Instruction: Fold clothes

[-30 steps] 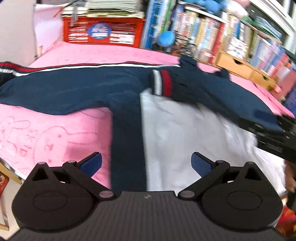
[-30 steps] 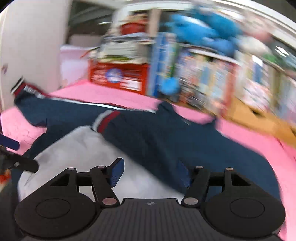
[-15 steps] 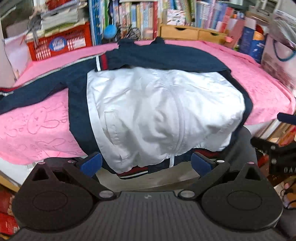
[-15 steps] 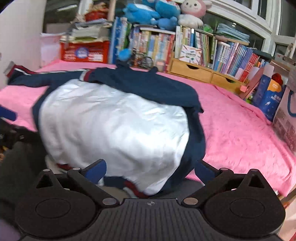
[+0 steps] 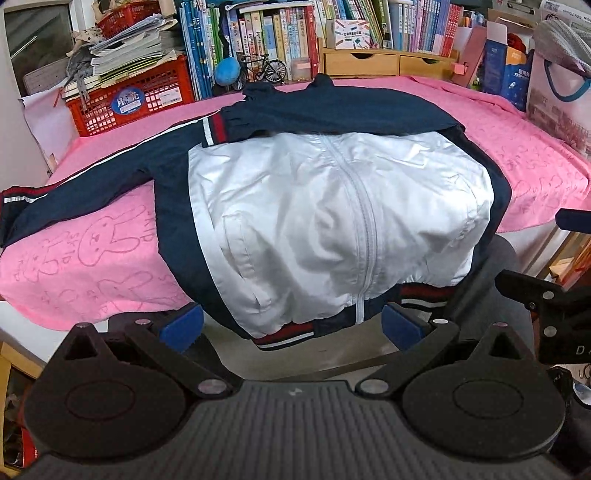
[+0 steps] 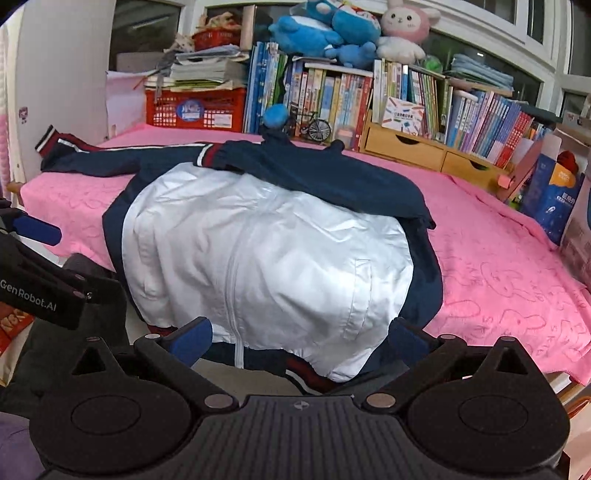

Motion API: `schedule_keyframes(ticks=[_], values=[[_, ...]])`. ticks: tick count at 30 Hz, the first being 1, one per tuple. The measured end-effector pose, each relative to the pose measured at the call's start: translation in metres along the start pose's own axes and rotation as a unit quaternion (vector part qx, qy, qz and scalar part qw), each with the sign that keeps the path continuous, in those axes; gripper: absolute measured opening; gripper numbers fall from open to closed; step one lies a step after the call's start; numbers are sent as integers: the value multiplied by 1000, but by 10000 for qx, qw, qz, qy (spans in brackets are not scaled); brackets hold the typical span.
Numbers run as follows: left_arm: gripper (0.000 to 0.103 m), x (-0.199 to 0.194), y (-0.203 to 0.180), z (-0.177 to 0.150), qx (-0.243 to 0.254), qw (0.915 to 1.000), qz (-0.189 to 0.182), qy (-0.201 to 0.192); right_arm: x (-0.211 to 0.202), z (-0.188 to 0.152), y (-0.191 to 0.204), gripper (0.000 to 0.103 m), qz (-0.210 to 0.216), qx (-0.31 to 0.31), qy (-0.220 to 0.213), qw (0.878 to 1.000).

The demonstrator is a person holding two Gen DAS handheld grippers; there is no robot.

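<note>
A navy and white jacket [image 5: 332,206] lies face up on the pink bunny-print cloth [image 5: 92,266] that covers the table, its white zipped front toward the near edge and its striped red, white and navy hem hanging just over that edge. One navy sleeve [image 5: 325,110] is folded across the chest, its striped cuff ending near the opposite shoulder, while the other sleeve [image 5: 85,184] stretches straight out over the cloth toward the wall side. The left hand-held gripper [image 5: 293,326] hovers just short of the hem with its blue pads spread wide and nothing between them. The right hand-held gripper [image 6: 299,338] sits beside it, also in front of the hem (its jaws have just been opening), now released to their full spread and gripping no fabric; the hem hangs beyond the pads rather than pinched by them. Each gripper shows at the edge of the other's view. Behind the jacket, along the far side of the table, stand a red plastic crate [image 5: 133,99] stacked with papers, a row of books [image 6: 332,96], a small toy bicycle [image 6: 314,127], a blue ball [image 5: 227,70] and a wooden drawer unit [image 6: 417,147], with plush toys [image 6: 354,29] perched on top of the books.
</note>
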State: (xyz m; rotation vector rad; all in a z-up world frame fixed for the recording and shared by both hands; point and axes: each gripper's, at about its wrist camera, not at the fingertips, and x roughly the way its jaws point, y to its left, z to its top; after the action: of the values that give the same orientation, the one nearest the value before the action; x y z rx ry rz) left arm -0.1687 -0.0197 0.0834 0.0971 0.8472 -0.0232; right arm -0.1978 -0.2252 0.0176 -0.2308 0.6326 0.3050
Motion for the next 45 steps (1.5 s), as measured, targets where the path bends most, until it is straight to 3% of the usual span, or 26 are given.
schedule_keyframes(ticks=[28,33,35,38,41,45], values=[[103,6,-3,-3,-14,9998,-67,166,5,-5,3,103,-35,-51,174,9998],[103,3,4,-2,-142,9999,-31,21,8,-7,3,103,-9,-15,184,9998],[103,-1,20,1,-317,9988,57,-362,9,-9,1,103,-25,71,29,10000],[103,2,64,6,-756,9899,511,-1082,16,-6,-3,103,-70,132,-470,9988],[103,24,128,19,-1400,9744,1278,-1209,35,4,-4,103,-178,191,-842,9961],[103,58,230,23,-2722,9333,2029,-1171,73,21,5,103,-116,242,-761,9967]])
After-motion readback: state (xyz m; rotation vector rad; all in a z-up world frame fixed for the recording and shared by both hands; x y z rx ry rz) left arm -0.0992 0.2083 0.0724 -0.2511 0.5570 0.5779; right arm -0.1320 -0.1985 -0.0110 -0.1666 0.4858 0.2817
